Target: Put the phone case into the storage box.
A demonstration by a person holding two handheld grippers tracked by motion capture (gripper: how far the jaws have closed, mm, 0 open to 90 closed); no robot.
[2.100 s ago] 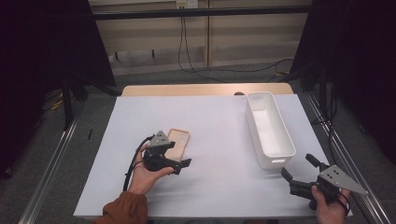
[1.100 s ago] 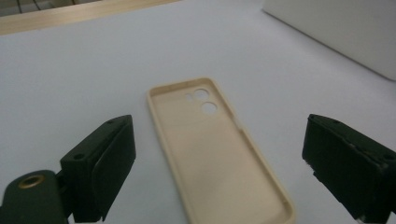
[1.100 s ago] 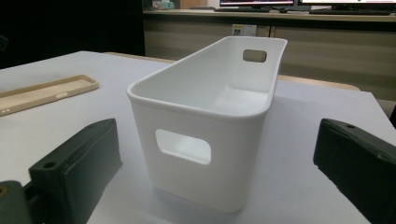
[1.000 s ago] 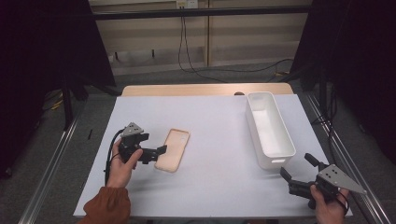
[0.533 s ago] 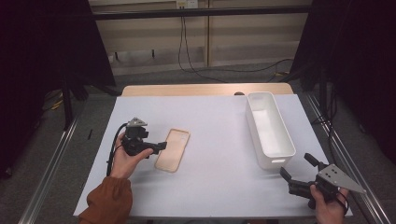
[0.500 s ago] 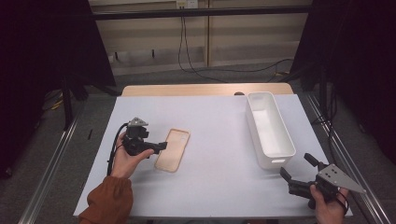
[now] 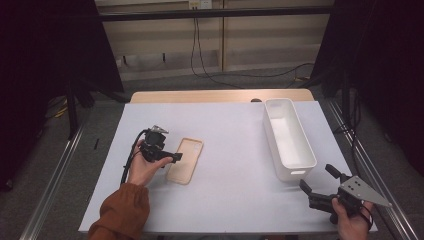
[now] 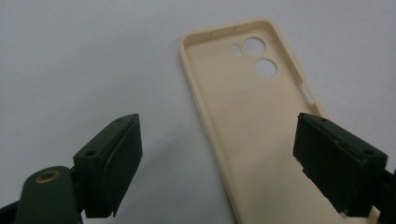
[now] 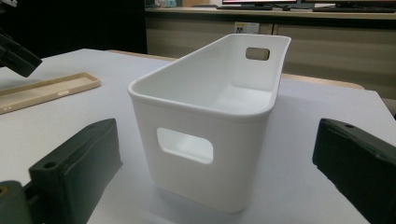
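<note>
Big white surface (image 7: 225, 150) fills the high view, and on it, out at three o'clock, stands the long white bin (image 7: 288, 137), open side up. The right gripper view adds what the overhead misses: handle cut-outs in both end walls of that bin, and an empty floor inside. Next down in size, the beige phone case (image 7: 185, 160), lying flat at about nine o'clock of the surface's middle, hollow side up; the left gripper view shows its two round camera holes at the far end and side-button slots along one edge. No brand or writing readable on case or bin. Left gripper (image 7: 172, 157) hovers right at the case's near-left edge, fingers wide, having just been closing a little, one long edge of the case between them but untouched. Right gripper (image 7: 315, 184) sits at five o'clock, fingers spread wide, nothing held, pointed at the bin's near end.
</note>
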